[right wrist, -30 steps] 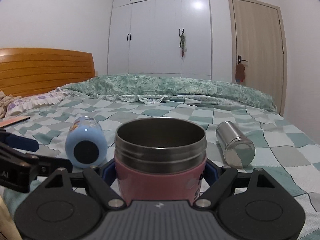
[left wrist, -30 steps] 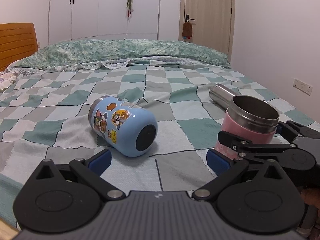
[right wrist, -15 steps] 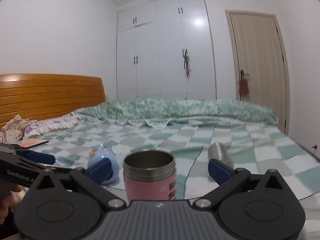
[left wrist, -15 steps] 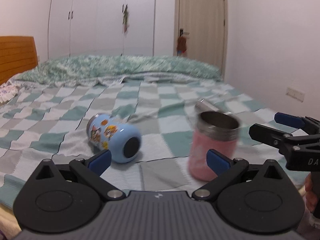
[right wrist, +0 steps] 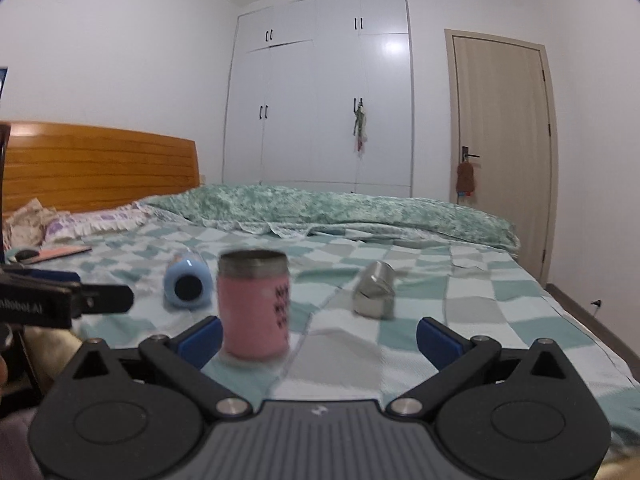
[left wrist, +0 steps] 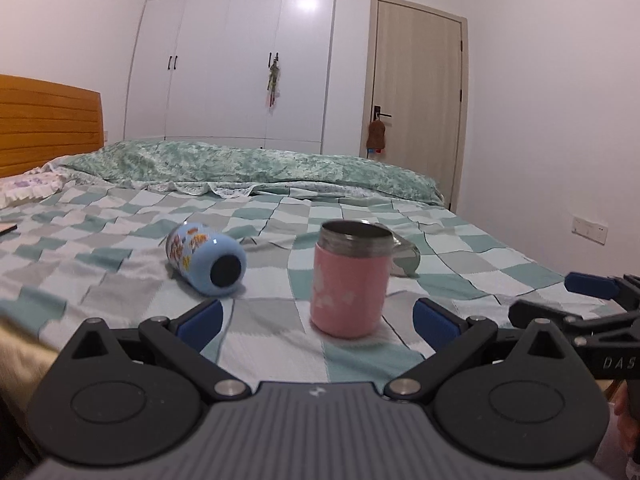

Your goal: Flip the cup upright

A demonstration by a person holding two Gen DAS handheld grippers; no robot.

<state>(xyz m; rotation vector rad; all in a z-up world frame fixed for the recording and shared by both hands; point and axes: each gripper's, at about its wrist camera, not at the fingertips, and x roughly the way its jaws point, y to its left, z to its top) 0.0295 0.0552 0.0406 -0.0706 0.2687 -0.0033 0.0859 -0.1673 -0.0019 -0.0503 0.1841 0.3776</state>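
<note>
A pink cup with a steel rim (left wrist: pixel 349 278) stands upright on the checked bedspread, also in the right wrist view (right wrist: pixel 254 303). A light blue cup with cartoon stickers (left wrist: pixel 206 258) lies on its side to its left, base toward me; it also shows in the right wrist view (right wrist: pixel 188 285). A steel cup (right wrist: pixel 374 289) lies on its side to the right, partly hidden behind the pink cup in the left wrist view (left wrist: pixel 404 257). My left gripper (left wrist: pixel 318 322) is open and empty, short of the cups. My right gripper (right wrist: pixel 319 340) is open and empty, back from the pink cup.
The bed (left wrist: pixel 120 280) has a rolled green quilt (left wrist: pixel 248 170) at the back and a wooden headboard (right wrist: pixel 100 168) on the left. A phone (right wrist: pixel 60 253) lies near the pillows. A wardrobe and a door stand behind.
My right gripper has let go of the upright pink cup and opened wide. Both grippers have pulled back and up from the cups.
</note>
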